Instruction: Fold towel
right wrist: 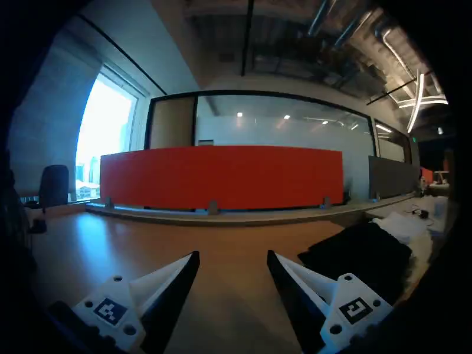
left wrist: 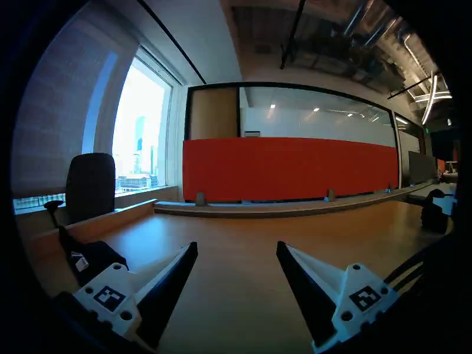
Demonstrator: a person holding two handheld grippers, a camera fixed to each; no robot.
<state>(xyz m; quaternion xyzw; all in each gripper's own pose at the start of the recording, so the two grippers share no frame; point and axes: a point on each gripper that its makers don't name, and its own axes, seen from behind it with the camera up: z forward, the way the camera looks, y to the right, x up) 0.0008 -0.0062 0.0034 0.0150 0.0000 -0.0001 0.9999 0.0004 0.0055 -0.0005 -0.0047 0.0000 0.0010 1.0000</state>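
Left gripper and right gripper gaped wide, empty. Dark towel lay off right; a hasty grab might catch one layer.

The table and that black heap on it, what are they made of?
The table looks like wood or a wood-look laminate: warm brown and smooth, with a soft sheen of reflected light. The black heap looks like soft cloth, probably a towel: matte, with limp, rumpled edges.
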